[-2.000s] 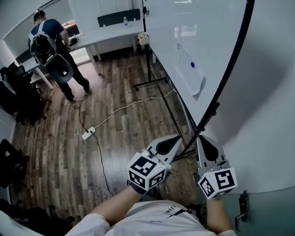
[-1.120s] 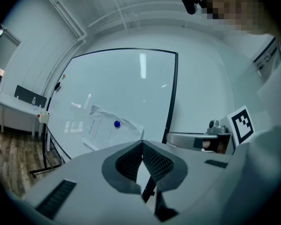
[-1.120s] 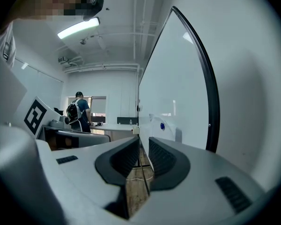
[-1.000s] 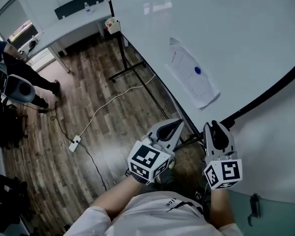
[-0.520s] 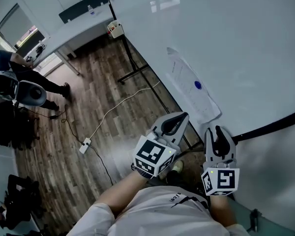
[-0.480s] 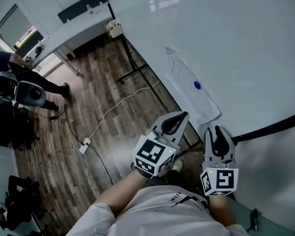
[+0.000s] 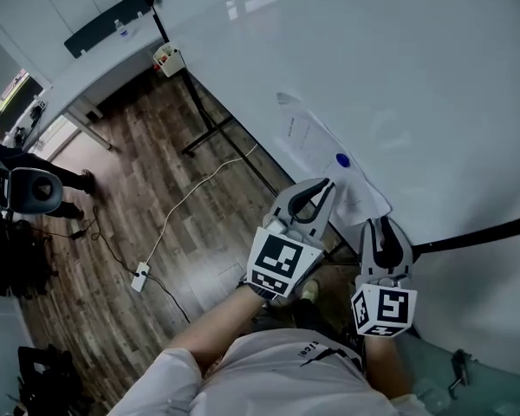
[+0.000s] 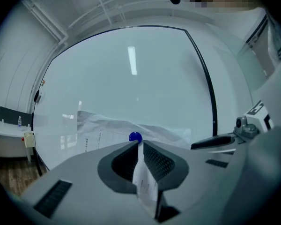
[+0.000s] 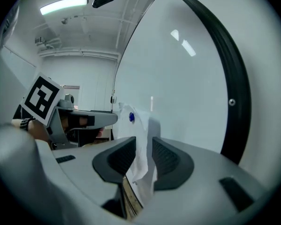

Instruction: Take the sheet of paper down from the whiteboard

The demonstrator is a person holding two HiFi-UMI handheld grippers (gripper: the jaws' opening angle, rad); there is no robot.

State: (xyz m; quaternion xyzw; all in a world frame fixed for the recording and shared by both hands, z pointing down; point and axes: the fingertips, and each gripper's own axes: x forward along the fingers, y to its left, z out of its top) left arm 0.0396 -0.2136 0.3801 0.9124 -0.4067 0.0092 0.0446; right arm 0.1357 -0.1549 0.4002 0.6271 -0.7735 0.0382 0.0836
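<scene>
1. Both grippers have closed in on the sheet since the earlier head views, where they hung well short of it. They now sit at its near edge.
2. On the right, the whiteboard (image 7: 399,76) fills the scene, with its stand's feet on the wood floor at the far left.
3. Low on the board hangs the sheet of paper (image 7: 316,141), crumpled, its near edge pulled off the surface.
4. Nipping the sheet's near edge, the left gripper (image 7: 325,187) has its jaws just starting to ease apart, with the paper between the pads.
5. To its right, the right gripper (image 7: 381,225) has its jaws drawn in on the folded near corner of the sheet.
6. A blue magnet (image 7: 342,159) pins the sheet just beyond the left jaw tips.
7. To do this step well, I judge the left pinch should firm up. Both hands should then draw the paper evenly out from under the magnet, sliding rather than jerking, because a lopsided pull may tear it.
8. Printed lines on the sheet are too small to read, and the marker cubes carry only black-and-white squares.
</scene>
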